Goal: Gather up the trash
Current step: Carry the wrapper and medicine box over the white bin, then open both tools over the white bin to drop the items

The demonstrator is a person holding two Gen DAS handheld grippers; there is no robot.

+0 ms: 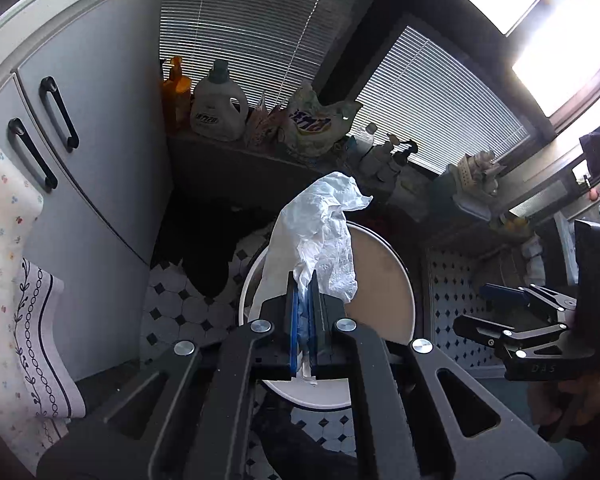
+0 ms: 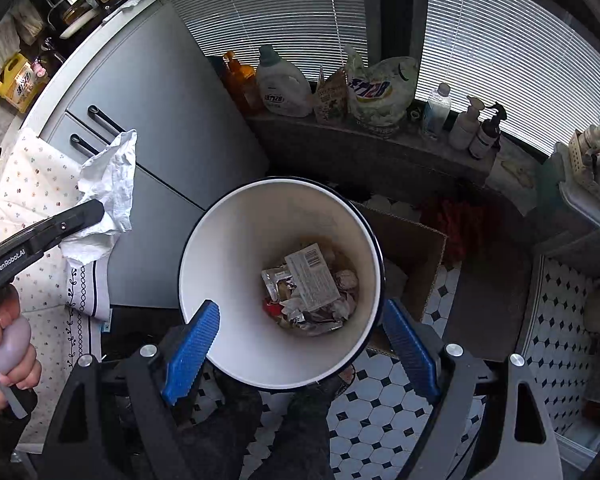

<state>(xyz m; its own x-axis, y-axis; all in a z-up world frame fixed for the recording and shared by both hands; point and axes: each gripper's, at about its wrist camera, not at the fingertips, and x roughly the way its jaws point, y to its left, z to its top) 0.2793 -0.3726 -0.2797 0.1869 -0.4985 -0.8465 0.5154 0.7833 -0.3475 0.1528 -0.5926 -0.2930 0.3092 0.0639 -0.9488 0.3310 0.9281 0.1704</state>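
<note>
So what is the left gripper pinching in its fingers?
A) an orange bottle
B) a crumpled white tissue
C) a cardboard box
B: the left gripper has its blue fingers shut on a crumpled white tissue, held up beside the white trash bin.

In the left wrist view the crumpled tissue covers much of the bin, hiding its contents. The right gripper is cut off at the frame's right edge. In the right wrist view, small print on the wrappers is unreadable; the cardboard box sits half hidden behind the bin.
</note>
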